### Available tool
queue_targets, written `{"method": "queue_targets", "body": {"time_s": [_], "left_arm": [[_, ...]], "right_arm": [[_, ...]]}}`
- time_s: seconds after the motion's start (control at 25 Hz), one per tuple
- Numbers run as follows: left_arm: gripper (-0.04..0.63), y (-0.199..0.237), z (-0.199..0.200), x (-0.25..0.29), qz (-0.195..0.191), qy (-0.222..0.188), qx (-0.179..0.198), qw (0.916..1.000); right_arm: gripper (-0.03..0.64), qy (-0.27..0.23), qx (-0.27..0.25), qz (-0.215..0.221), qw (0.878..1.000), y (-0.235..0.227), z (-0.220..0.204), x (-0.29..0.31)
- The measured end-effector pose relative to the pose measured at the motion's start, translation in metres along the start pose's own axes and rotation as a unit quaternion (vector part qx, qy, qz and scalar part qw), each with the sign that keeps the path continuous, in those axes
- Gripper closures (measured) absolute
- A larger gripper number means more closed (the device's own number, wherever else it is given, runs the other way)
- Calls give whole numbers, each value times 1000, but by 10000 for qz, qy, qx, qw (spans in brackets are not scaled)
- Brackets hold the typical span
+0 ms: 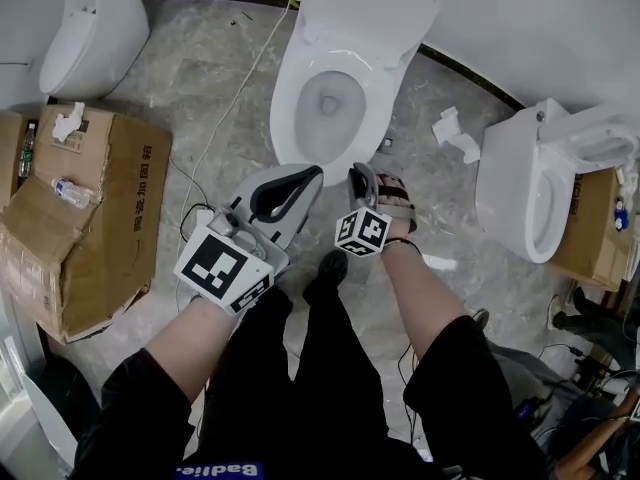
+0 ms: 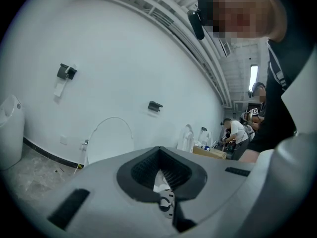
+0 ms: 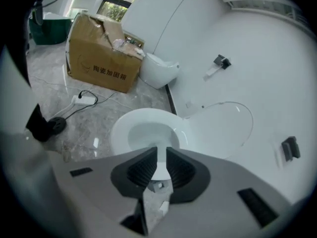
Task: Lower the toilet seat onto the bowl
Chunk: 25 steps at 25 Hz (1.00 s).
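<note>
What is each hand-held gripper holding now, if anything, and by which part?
Nothing is held. The left hand-held gripper is shut on nothing; the right hand-held gripper has a narrow, empty gap. Neither touches the toilet.

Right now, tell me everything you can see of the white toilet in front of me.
The white, glossy, ceramic-looking toilet stands on the grey marbled floor, its back at the white wall. Its oval bowl is open, narrowing to a greyish drain. The white lid stands raised, leaning back toward the wall.
</note>
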<state>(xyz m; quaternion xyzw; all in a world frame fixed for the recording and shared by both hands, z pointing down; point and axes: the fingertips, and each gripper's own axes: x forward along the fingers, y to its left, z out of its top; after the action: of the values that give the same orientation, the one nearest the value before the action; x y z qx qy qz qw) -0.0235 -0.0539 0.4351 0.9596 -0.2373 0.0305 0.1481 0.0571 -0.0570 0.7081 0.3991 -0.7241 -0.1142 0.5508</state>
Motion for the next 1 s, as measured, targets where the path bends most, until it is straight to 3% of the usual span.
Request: {"method": "queue_targets", "body": {"time_s": [0.24,0.48,0.72,1.0], "left_arm": [[595,-9,46,-6,76,-66,138,9999],[595,-28,107,-24,136,-267,218,9993],[595,-53,147,-36,177,-359,312,9987],[595,-78,178,-56,-50,-325,195,9993]], "right_arm": [[558,-539,1264,-256,9902,-70,49,-77],[563,-1140,2412,-540,9622,-135,106,-173],[565,-1639,3386,-593,9247,-176,130,-252],[573,-2450,4408,-414,8625,-207,174,-336]]}}
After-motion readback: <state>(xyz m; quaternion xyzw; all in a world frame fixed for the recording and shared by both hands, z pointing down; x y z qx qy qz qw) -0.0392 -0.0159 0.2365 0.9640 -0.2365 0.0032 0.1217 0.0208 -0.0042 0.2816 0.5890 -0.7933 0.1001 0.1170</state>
